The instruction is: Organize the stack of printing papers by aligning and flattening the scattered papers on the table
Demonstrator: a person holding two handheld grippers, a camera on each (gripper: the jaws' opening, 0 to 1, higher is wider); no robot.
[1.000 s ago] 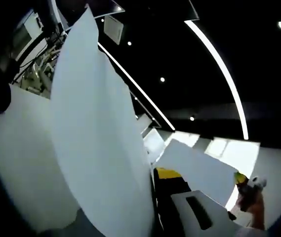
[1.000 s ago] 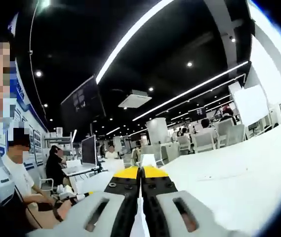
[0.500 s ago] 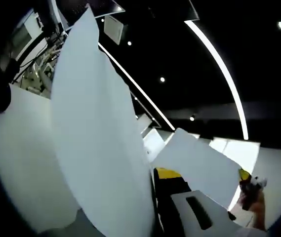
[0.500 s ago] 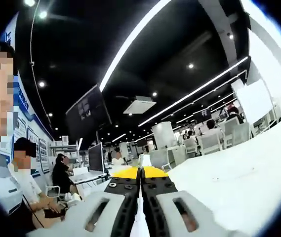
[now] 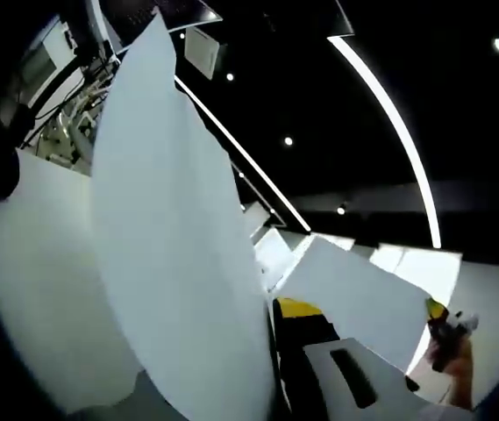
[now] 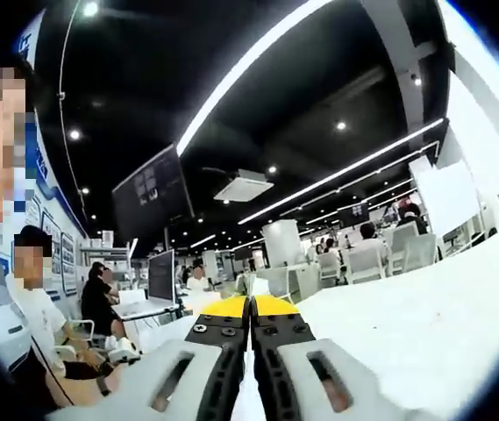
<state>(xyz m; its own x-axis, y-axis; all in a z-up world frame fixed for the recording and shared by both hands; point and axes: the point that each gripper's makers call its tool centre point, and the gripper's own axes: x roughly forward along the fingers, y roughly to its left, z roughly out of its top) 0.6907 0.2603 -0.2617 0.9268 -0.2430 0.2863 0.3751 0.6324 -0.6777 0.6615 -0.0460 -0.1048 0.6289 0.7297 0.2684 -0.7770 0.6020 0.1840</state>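
Left gripper fingers clenched on upright paper sheet (second sheet far right). Right gripper fingers clenched on paper edge; seated people far left.

White slotted fingers, black inner faces, yellow tips

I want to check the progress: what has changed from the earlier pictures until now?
Almost nothing. The right gripper stays shut on the papers, its view tilting slightly. The left gripper keeps its raised paper sheet; the other gripper shifts a little beyond.
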